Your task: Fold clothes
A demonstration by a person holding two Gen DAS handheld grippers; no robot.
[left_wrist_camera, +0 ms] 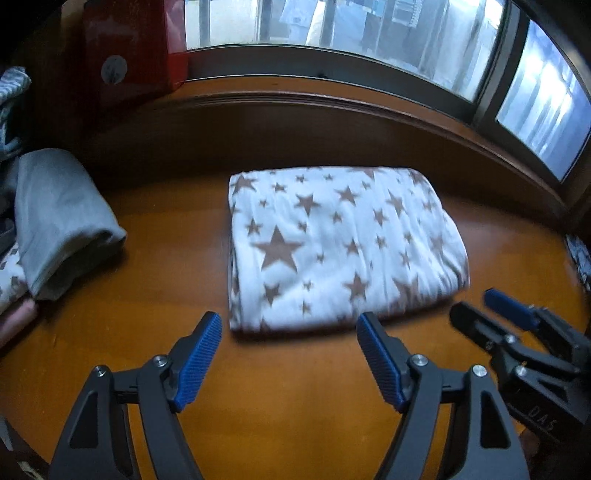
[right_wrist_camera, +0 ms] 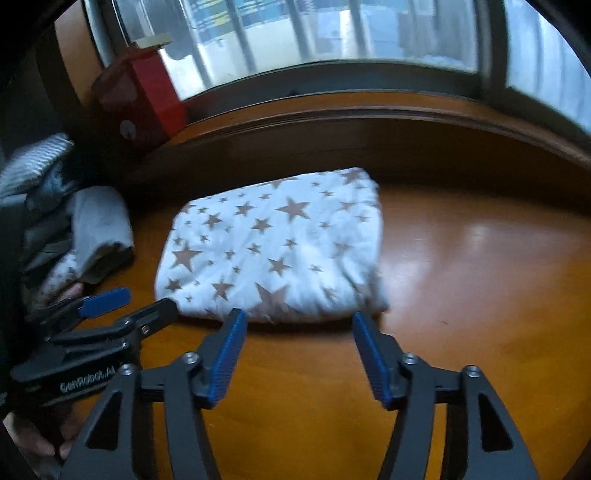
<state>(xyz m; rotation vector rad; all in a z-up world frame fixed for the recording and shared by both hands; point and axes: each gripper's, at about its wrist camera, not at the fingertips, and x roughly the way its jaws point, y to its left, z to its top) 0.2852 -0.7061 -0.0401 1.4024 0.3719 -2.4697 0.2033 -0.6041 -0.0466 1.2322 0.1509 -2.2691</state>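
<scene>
A white cloth with brown stars point(left_wrist_camera: 332, 243) lies folded into a thick rectangle on the wooden table point(left_wrist_camera: 288, 387); the right wrist view shows the same star cloth point(right_wrist_camera: 273, 251). My left gripper point(left_wrist_camera: 290, 325) hovers just in front of its near edge, jaws open and nothing between them. My right gripper point(right_wrist_camera: 299, 321) stands open too, close to the cloth's near edge without touching it. Each gripper appears in the other's view: the right gripper point(left_wrist_camera: 476, 306) at the cloth's right corner, the left gripper point(right_wrist_camera: 146, 299) at its left corner.
A pile of folded clothes, topped by a grey piece point(left_wrist_camera: 62, 221), sits at the table's left; grey piece point(right_wrist_camera: 99, 225). A red box point(left_wrist_camera: 129, 48) stands on the sill under the window point(left_wrist_camera: 351, 33). A raised wooden ledge point(left_wrist_camera: 332, 107) borders the table's far side.
</scene>
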